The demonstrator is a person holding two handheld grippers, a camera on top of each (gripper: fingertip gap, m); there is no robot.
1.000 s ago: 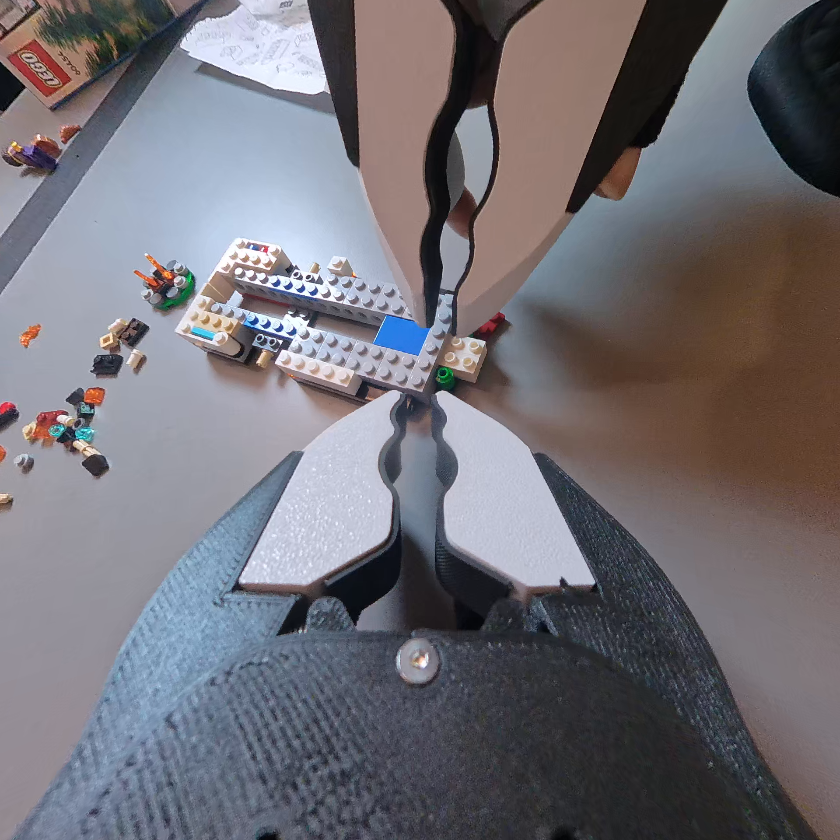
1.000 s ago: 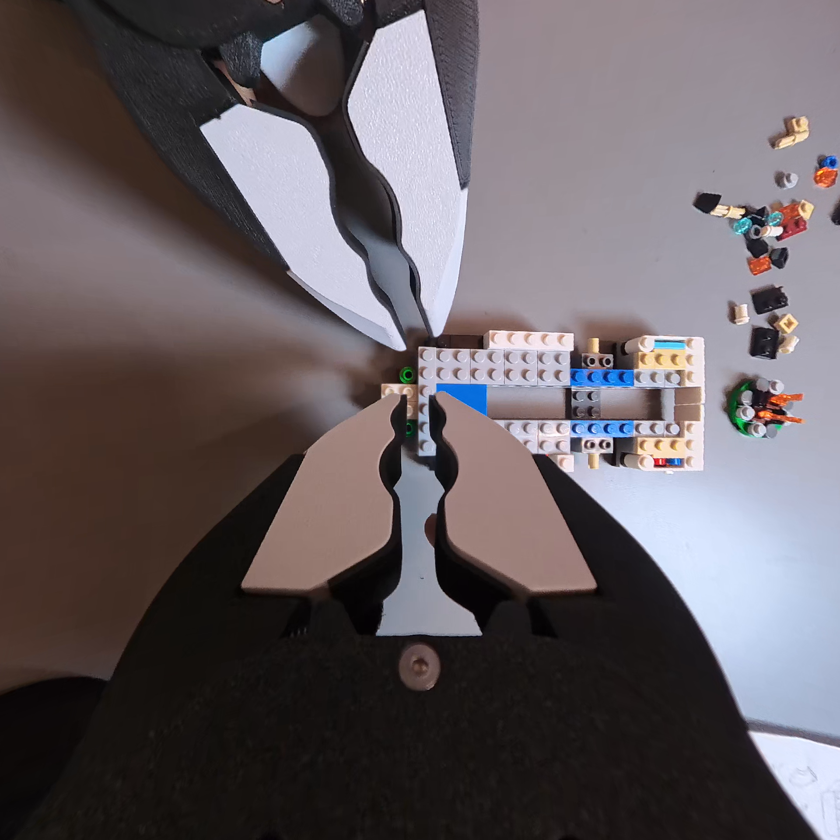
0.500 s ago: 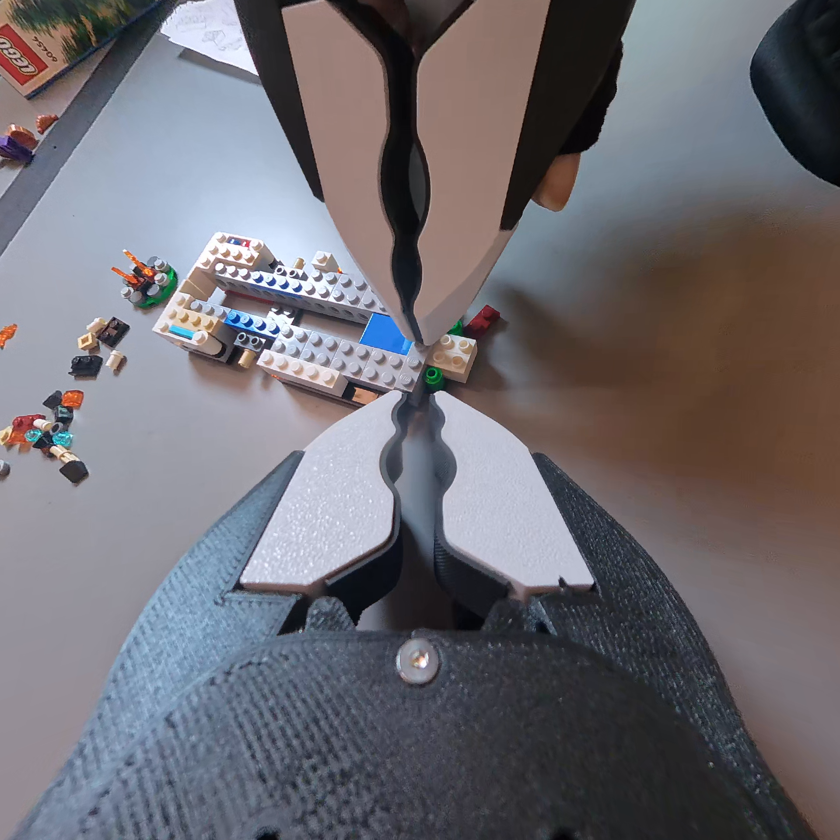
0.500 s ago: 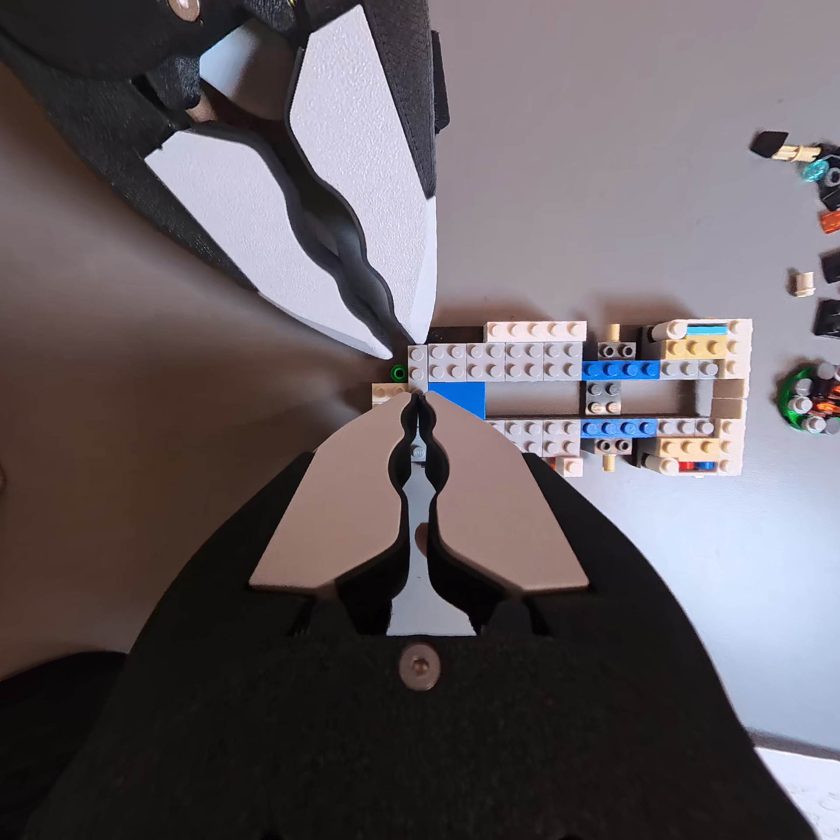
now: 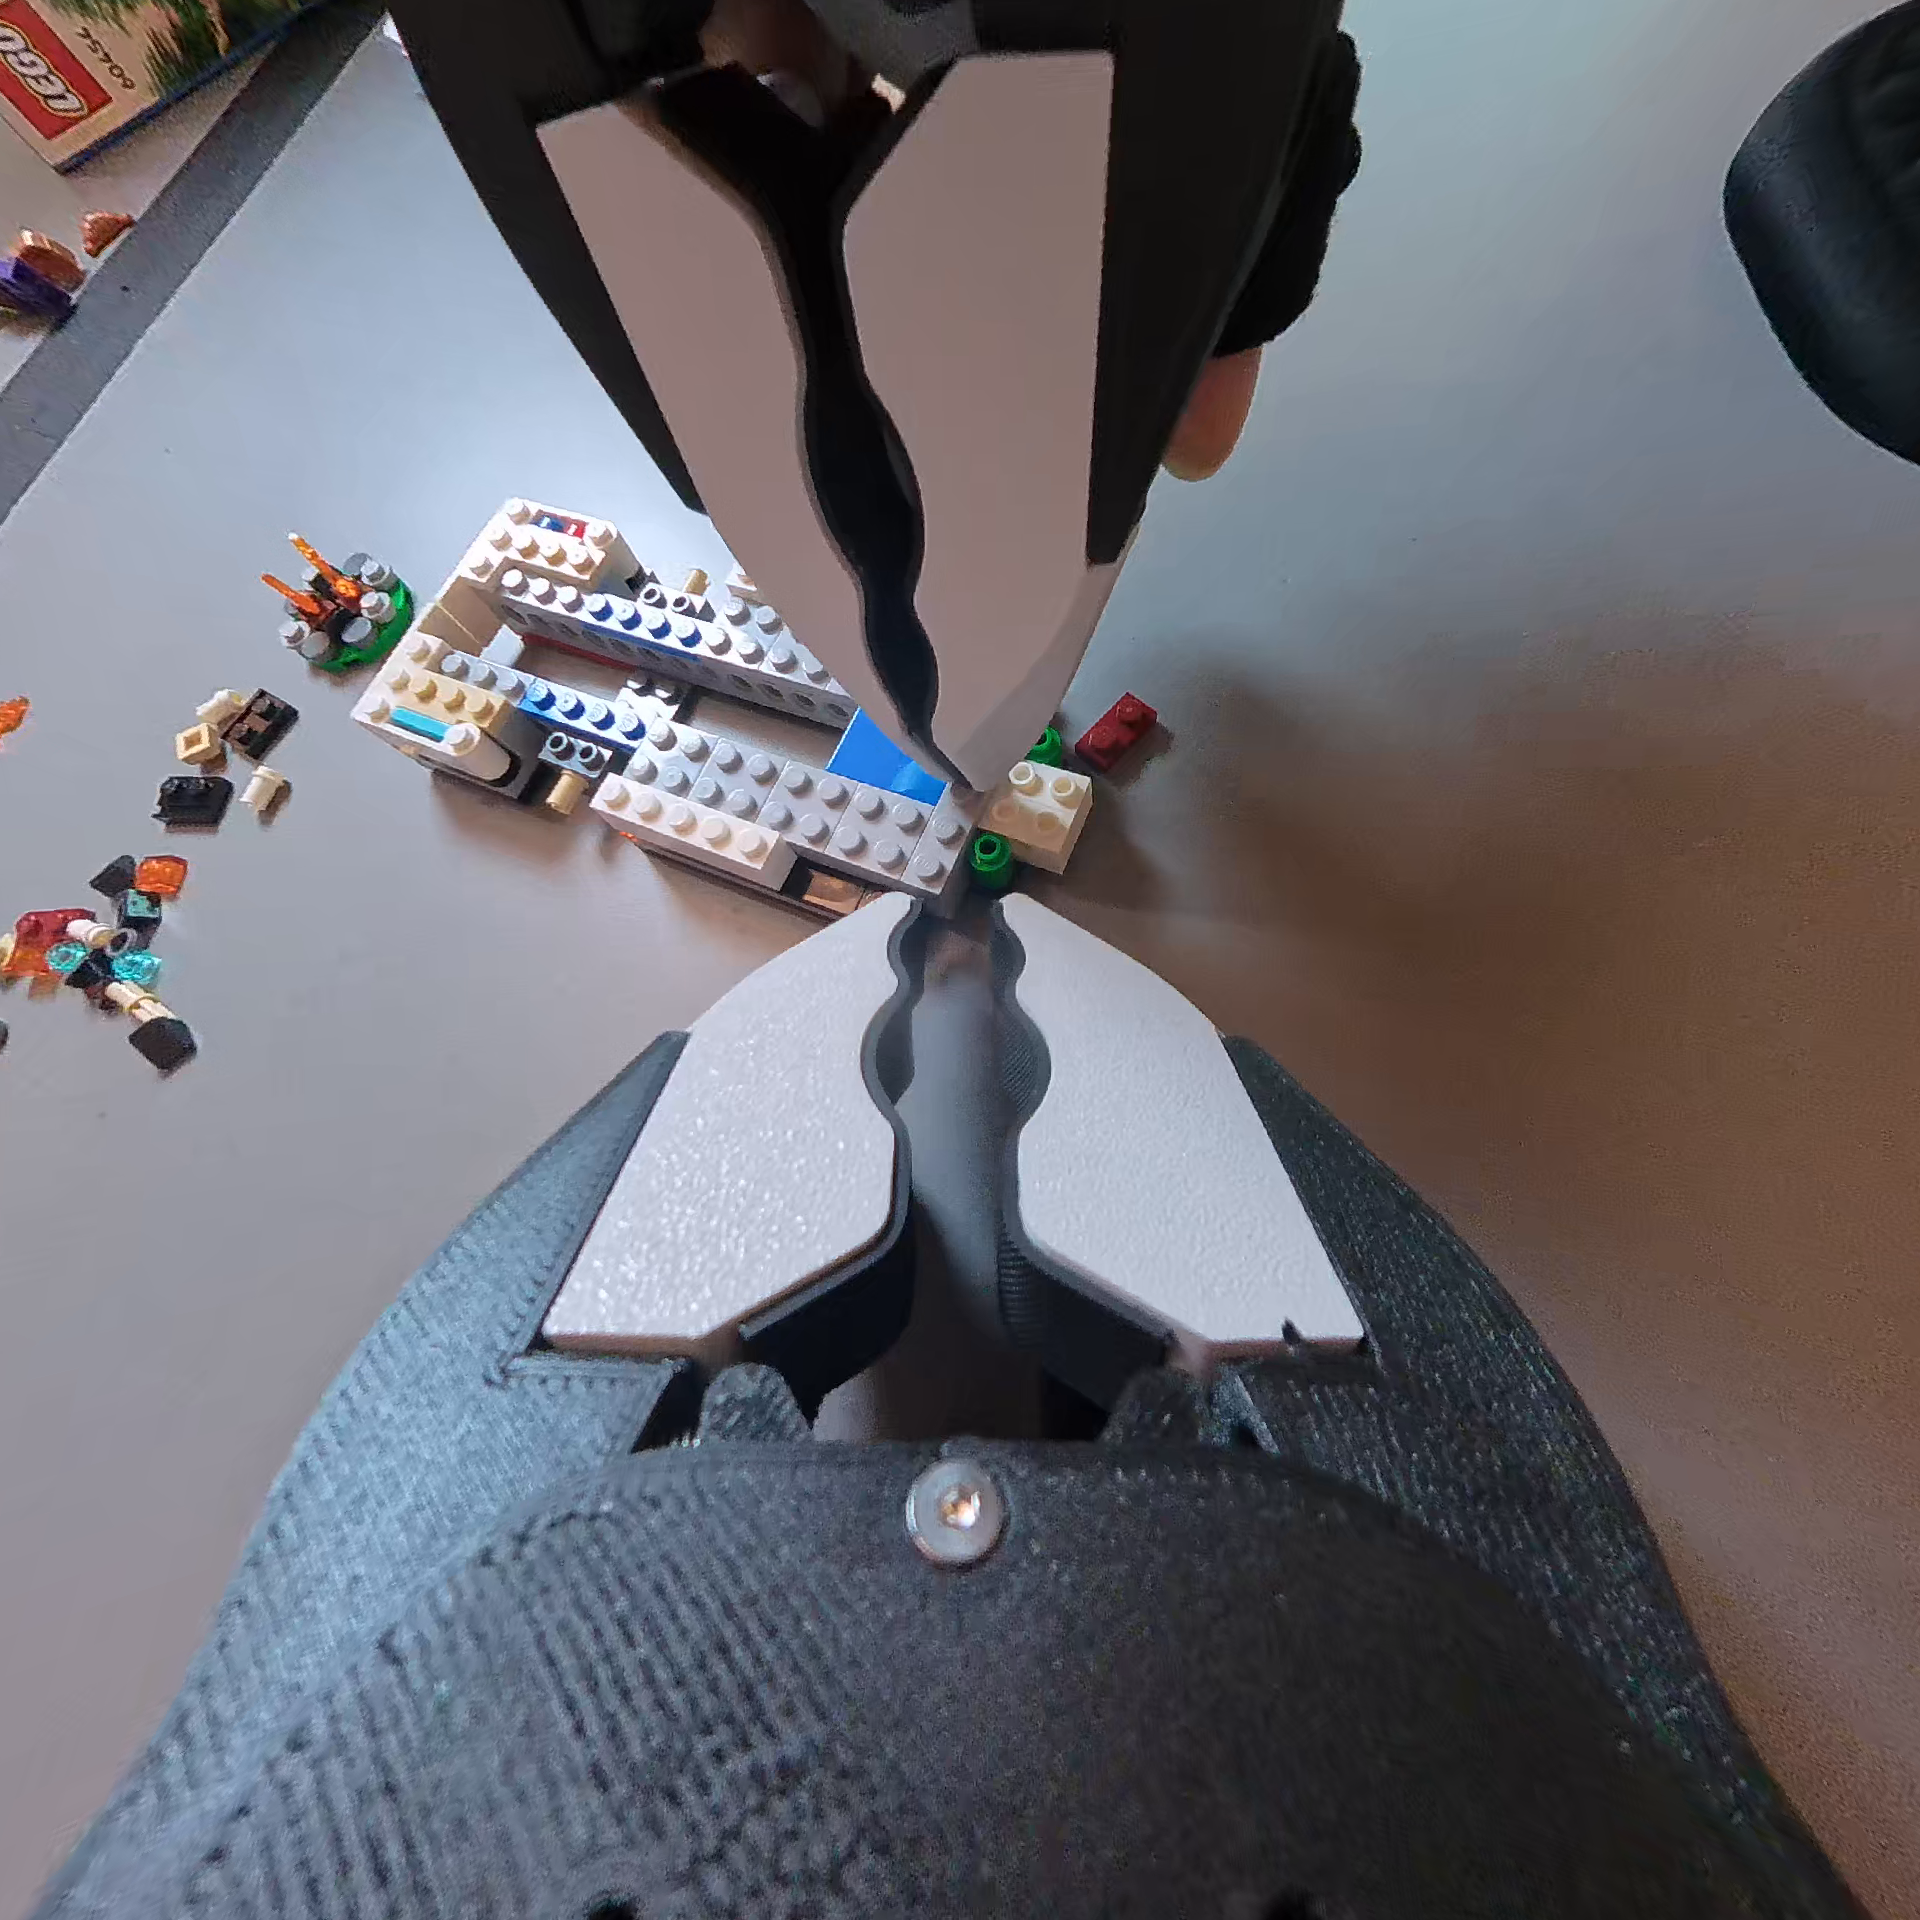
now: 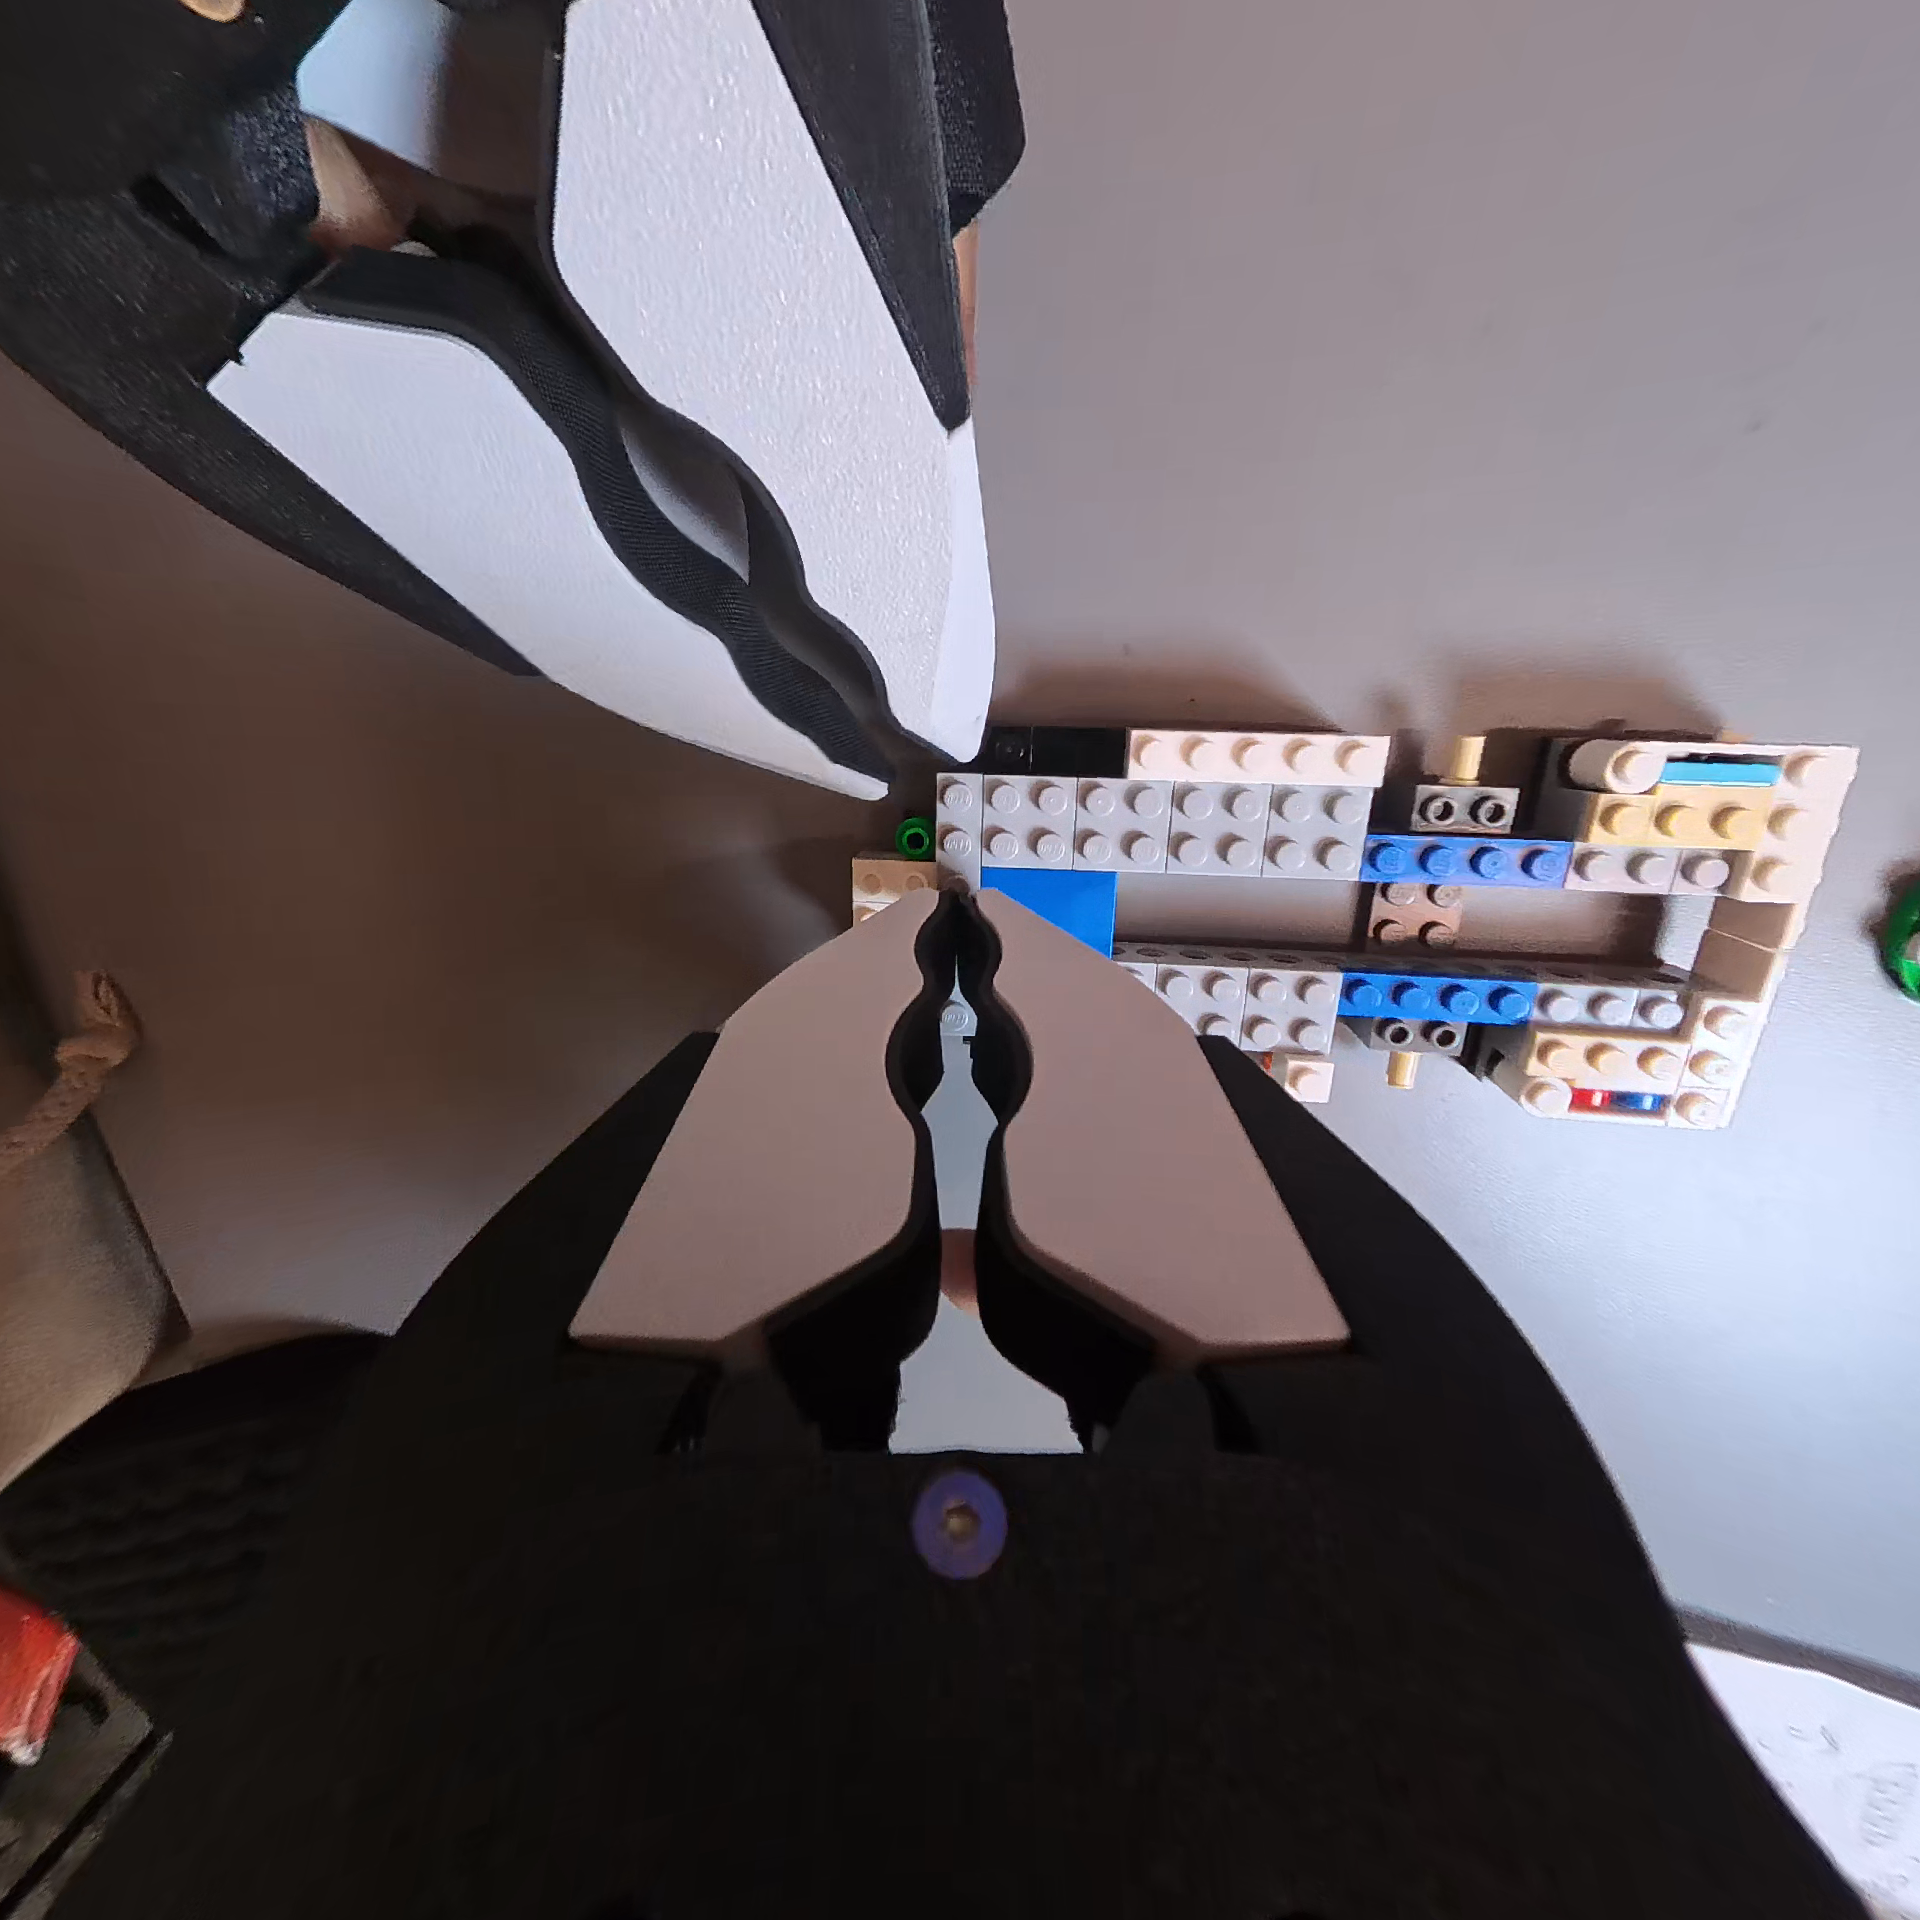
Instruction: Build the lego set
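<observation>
Two claws crowd the brick model [image 6: 1174, 831] on the worktop [image 6: 1455, 364]. The right claw [image 6: 961, 906] just pinched closed, empty. The left claw [image 5: 951, 912] is narrowly parted.

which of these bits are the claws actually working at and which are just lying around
At the claws:
- brick build, grey end by the blue tile
- right claw, shut, tip down on that end
- left claw, open at the build's corner

Lying about:
- dark red plate
- small loose pieces
- green base with orange bits
- box
</observation>
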